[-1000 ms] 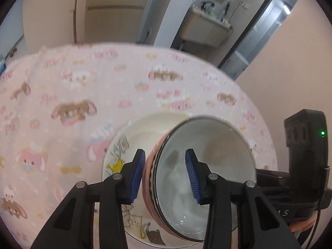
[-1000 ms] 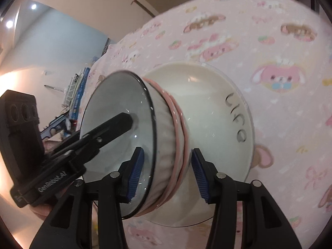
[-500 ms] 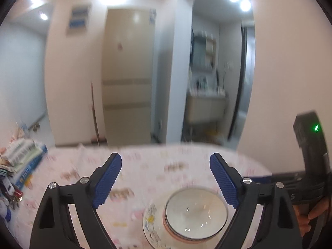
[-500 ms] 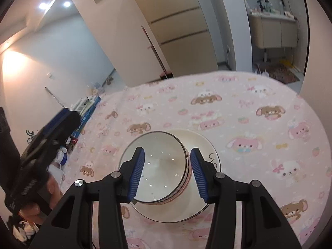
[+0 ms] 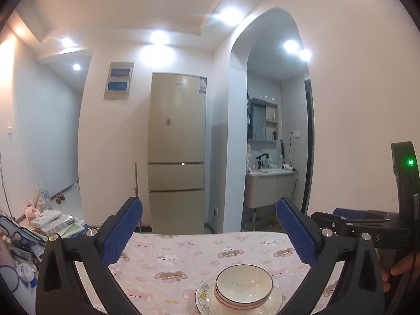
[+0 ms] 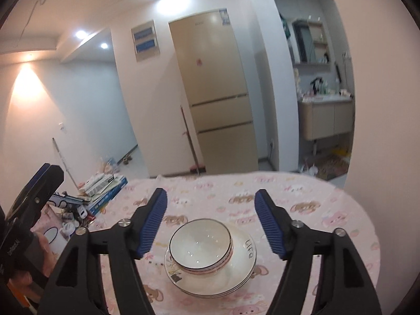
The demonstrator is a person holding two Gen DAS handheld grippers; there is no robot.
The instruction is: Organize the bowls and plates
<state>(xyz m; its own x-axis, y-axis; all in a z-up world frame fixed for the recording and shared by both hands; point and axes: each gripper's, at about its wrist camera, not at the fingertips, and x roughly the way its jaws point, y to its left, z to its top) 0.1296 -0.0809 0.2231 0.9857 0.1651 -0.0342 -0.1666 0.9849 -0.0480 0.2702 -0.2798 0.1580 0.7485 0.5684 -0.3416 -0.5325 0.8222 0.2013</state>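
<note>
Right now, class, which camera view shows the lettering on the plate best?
The right wrist view: the dark lettering on the plate rim shows beside the stacked bowls. The left wrist view shows only cartoon drawings on the plate's near-left rim; no lettering visible.

The worktop [image 6: 302, 210] is covered in pale pink cloth printed with cartoon rabbits in brown, pink and white, small bows and strawberries. The bowls [image 6: 200, 246] are creamy white inside with a thin dark line round the rim; a pink edge shows under the top one. The plates [image 6: 241, 265] are white, with dark lettering on one side of the rim and small cartoon animals in yellow and black on the other. Both tongs are black with ribbed blue pads [image 6: 153, 223], left tongs [image 5: 210, 233] and right tongs [image 6: 211, 223] alike. The fridge [image 6: 218, 92] is beige-gold with a small pink sticker. A green light [image 5: 410, 162] glows on black housing.
</note>
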